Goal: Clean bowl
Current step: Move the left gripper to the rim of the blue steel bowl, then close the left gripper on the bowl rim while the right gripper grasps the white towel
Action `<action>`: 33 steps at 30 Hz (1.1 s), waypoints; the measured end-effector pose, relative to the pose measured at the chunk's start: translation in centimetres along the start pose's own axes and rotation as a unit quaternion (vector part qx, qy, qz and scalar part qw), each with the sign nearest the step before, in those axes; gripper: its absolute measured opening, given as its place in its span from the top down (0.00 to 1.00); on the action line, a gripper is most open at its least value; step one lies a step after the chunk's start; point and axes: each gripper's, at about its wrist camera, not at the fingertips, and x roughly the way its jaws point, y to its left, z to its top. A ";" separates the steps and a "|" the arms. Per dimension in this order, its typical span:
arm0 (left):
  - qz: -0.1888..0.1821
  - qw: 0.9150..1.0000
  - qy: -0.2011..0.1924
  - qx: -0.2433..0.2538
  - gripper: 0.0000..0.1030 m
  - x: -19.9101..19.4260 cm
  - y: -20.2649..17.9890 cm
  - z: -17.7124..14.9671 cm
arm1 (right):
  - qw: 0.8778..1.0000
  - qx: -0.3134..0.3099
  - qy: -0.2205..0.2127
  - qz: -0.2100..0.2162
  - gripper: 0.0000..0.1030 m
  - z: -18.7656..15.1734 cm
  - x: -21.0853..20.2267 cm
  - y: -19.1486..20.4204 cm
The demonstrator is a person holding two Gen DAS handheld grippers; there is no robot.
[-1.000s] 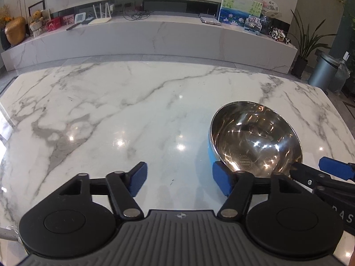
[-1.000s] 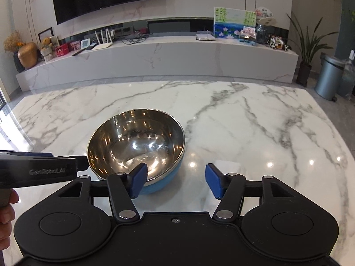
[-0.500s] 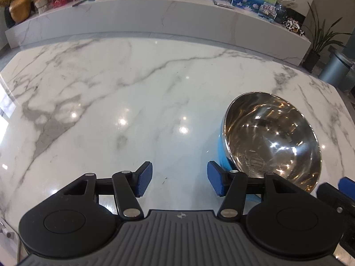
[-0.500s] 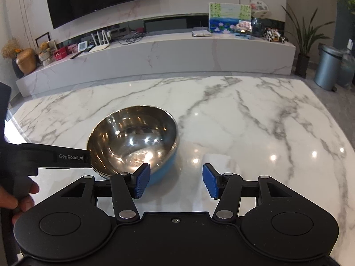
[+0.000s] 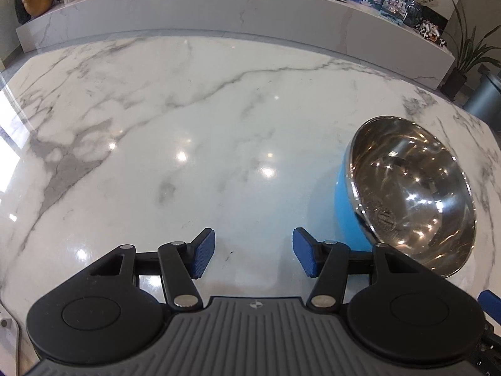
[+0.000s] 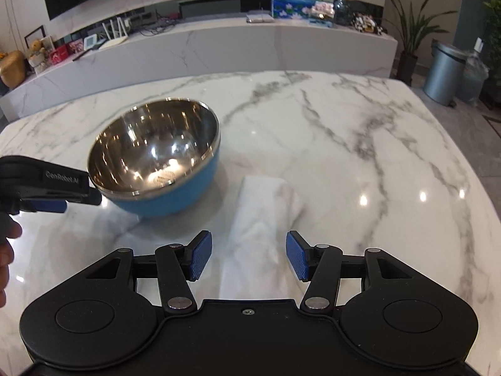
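Observation:
A bowl (image 5: 410, 194), shiny steel inside and blue outside, stands on the white marble table (image 5: 188, 109). In the left wrist view it sits just right of my left gripper (image 5: 253, 252), whose right finger reaches beside the blue wall; the jaws are open over bare marble. In the right wrist view the bowl (image 6: 153, 153) is ahead to the left. A folded white cloth (image 6: 263, 206) lies flat to its right, running toward my right gripper (image 6: 249, 255), which hovers open above the cloth's near end. The left gripper (image 6: 81, 192) shows at the bowl's left rim.
A long low marble cabinet (image 6: 250, 47) with pictures, a router and ornaments runs behind the table. A grey bin (image 6: 444, 72) and a potted plant (image 6: 410, 31) stand on the floor to the right. A hand (image 6: 6, 250) shows at the left edge. The table's right edge (image 6: 463, 144) curves nearby.
Both grippers have sunk and tipped further down toward the table. The white cloth has come into the right wrist view. The bowl has slid rightward in the left wrist view.

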 end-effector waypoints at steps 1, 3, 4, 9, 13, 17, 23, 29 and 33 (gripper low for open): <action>-0.002 1.000 0.003 -0.001 0.47 0.2 -0.1 0.0 | 1.000 0.000 0.002 -0.001 0.49 -0.1 0.1 -0.1; -0.001 1.000 0.001 0.000 0.46 0.3 -0.3 0.1 | 1.000 -0.001 0.005 -0.004 0.45 -0.2 0.2 -0.2; -0.004 1.000 0.002 0.001 0.46 0.3 -0.3 0.2 | 1.000 -0.002 0.007 -0.005 0.45 -0.3 0.3 -0.2; -0.030 0.999 0.001 -0.024 0.40 0.3 -0.1 0.6 | 1.000 -0.006 0.015 -0.007 0.42 -0.6 0.5 -0.3; -0.036 0.999 -0.002 -0.035 0.39 0.4 -0.3 1.2 | 1.000 -0.006 0.018 -0.007 0.42 -0.7 0.7 -0.5; -0.047 0.998 0.004 -0.047 0.39 0.3 -0.4 1.8 | 1.000 -0.003 0.024 -0.008 0.42 -0.7 1.0 -0.6; -0.045 0.997 -0.008 -0.065 0.39 -1.4 0.1 2.4 | 1.000 -0.008 0.021 -0.005 0.42 -0.7 0.9 -0.5; -0.075 0.994 -0.024 -0.081 0.34 -3.1 0.3 3.0 | 1.000 -0.007 0.020 -0.003 0.42 -0.7 0.8 -0.6; -0.096 0.992 -0.033 -0.074 0.34 -3.4 -0.3 2.9 | 1.000 -0.010 0.015 0.000 0.42 -0.8 0.5 -0.4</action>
